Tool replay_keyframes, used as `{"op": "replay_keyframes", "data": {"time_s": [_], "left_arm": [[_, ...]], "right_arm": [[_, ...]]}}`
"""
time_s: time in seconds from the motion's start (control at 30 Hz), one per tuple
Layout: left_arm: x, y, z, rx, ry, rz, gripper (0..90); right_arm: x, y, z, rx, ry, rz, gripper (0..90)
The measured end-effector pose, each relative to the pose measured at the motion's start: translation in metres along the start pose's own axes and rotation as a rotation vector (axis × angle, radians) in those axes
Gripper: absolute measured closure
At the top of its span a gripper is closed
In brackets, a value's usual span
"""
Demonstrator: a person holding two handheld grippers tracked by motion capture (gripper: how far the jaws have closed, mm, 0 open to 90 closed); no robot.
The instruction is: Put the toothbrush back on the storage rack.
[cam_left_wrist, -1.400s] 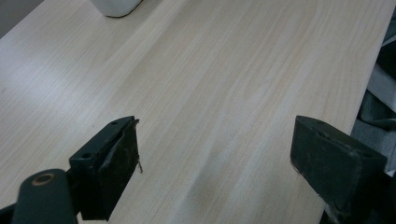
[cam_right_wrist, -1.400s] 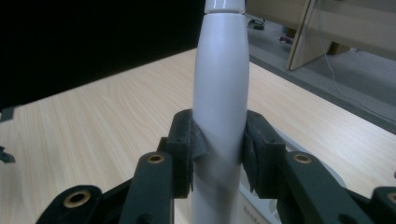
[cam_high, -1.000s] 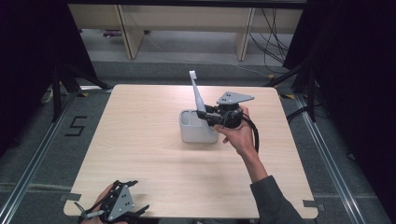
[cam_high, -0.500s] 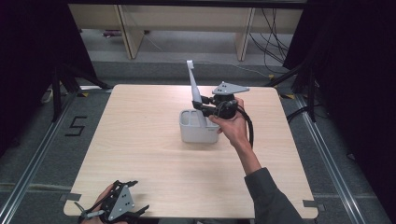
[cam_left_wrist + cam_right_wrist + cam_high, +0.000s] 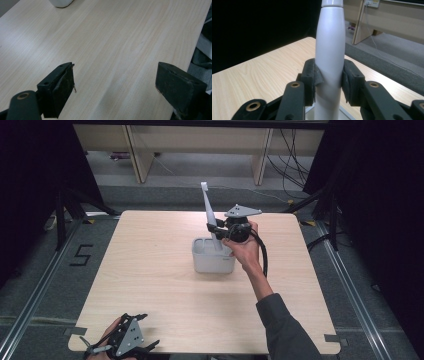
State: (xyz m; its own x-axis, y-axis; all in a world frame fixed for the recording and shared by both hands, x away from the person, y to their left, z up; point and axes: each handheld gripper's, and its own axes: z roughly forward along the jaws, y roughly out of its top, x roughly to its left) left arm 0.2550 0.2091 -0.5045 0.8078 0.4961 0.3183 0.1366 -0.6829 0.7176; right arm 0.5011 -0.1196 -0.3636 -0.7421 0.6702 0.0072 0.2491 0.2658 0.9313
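Sitting at about seven o'clock on the near edge of the pale wooden surface: the left tongs, held in a hand, with the grey three-cornered plate on top. Gaping wide in the left gripper view, jaws well apart, nothing between them, bare wood grain beneath, and a corner of the white container peeking in at eleven o'clock.

Standing just past the middle of the surface: that white open-topped container, rounded at the corners, upright.

Hovering right above its far right corner, at about one o'clock from it: the right tongs, gripped by a hand coming off a grey sleeve, black cable looping down beside the wrist. Clamping firmly on a white electric toothbrush, both pads pressing the thick handle from either side in the right gripper view.

Pointing up toward twelve o'clock, leaning slightly to eleven: the toothbrush, lower end dipping inside the container's rim, narrow brush end rising well above the tongs.

Lying farther off, beyond the surface at twelve o'clock: grey floor and wooden shelving with cables trailing.
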Motion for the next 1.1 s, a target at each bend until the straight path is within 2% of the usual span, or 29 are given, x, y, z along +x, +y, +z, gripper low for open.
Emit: {"op": "replay_keyframes", "data": {"time_s": [0.07, 0.13, 0.2, 0.27, 0.33, 0.37, 0.43, 0.47, 0.5, 0.63, 0.7, 0.73, 0.8, 0.87, 0.9, 0.97, 1.0, 1.07, 1.1], "left_arm": [[0.001, 0.000, -0.001, 0.009, 0.000, 0.011, 14.9], [0.000, 0.000, 0.000, 0.001, 0.002, 0.000, 14.9], [0.000, 0.000, 0.000, 0.000, 0.001, -0.001, 14.9], [0.000, 0.000, 0.000, 0.001, -0.002, -0.001, 14.9], [0.001, 0.000, -0.001, 0.013, -0.001, 0.012, 14.9], [0.001, 0.000, -0.001, 0.014, -0.002, 0.011, 14.9], [0.000, 0.000, 0.000, 0.001, -0.002, -0.001, 14.9], [0.000, 0.000, 0.000, 0.002, -0.001, -0.001, 14.9], [0.000, 0.000, 0.000, 0.001, 0.000, -0.002, 14.9], [0.000, 0.000, 0.000, 0.002, -0.003, 0.001, 14.9], [-0.001, 0.000, 0.000, 0.002, -0.002, -0.008, 14.9], [-0.001, 0.000, 0.000, 0.003, -0.008, -0.005, 14.9], [0.000, 0.000, 0.000, 0.008, -0.001, -0.001, 14.9], [0.000, 0.000, 0.000, 0.007, -0.002, -0.001, 14.9], [0.000, 0.000, 0.000, 0.004, -0.007, -0.004, 14.9], [0.000, 0.000, 0.000, 0.011, -0.007, 0.005, 14.9], [0.000, 0.000, 0.000, 0.005, -0.003, -0.005, 14.9], [0.000, 0.000, 0.000, 0.002, -0.002, -0.002, 14.9], [0.000, 0.000, 0.000, 0.003, -0.002, -0.001, 14.9]], "right_arm": [[0.000, -0.001, 0.000, 0.010, -0.003, 0.017, 66.8], [-0.003, -0.006, 0.005, 0.013, -0.022, 0.009, 66.8], [-0.004, -0.008, 0.006, 0.011, -0.017, 0.002, 66.8], [-0.004, -0.013, 0.009, 0.034, -0.029, 0.021, 66.8], [-0.004, -0.015, 0.010, 0.026, -0.025, 0.013, 66.8], [-0.004, -0.016, 0.010, 0.040, -0.029, 0.022, 66.8], [-0.004, -0.019, 0.013, 0.047, -0.034, 0.001, 66.8], [-0.001, -0.022, 0.015, 0.054, -0.035, 0.022, 66.8], [-0.001, -0.022, 0.015, 0.054, -0.035, 0.022, 66.8], [0.000, -0.028, 0.021, 0.091, -0.031, 0.003, 66.8], [0.001, -0.030, 0.023, 0.089, -0.037, 0.001, 66.8], [0.001, -0.032, 0.024, 0.119, -0.027, -0.011, 66.8], [0.001, -0.033, 0.026, 0.113, -0.026, -0.014, 66.8], [0.004, -0.035, 0.028, 0.136, -0.034, 0.000, 66.8], [0.003, -0.035, 0.029, 0.138, -0.030, -0.018, 66.8], [0.003, -0.036, 0.030, 0.151, -0.030, -0.011, 66.7], [0.003, -0.036, 0.032, 0.151, -0.037, -0.033, 66.8], [0.004, -0.036, 0.032, 0.162, -0.026, -0.016, 66.8], [0.004, -0.037, 0.032, 0.174, -0.027, -0.031, 66.7]]}}
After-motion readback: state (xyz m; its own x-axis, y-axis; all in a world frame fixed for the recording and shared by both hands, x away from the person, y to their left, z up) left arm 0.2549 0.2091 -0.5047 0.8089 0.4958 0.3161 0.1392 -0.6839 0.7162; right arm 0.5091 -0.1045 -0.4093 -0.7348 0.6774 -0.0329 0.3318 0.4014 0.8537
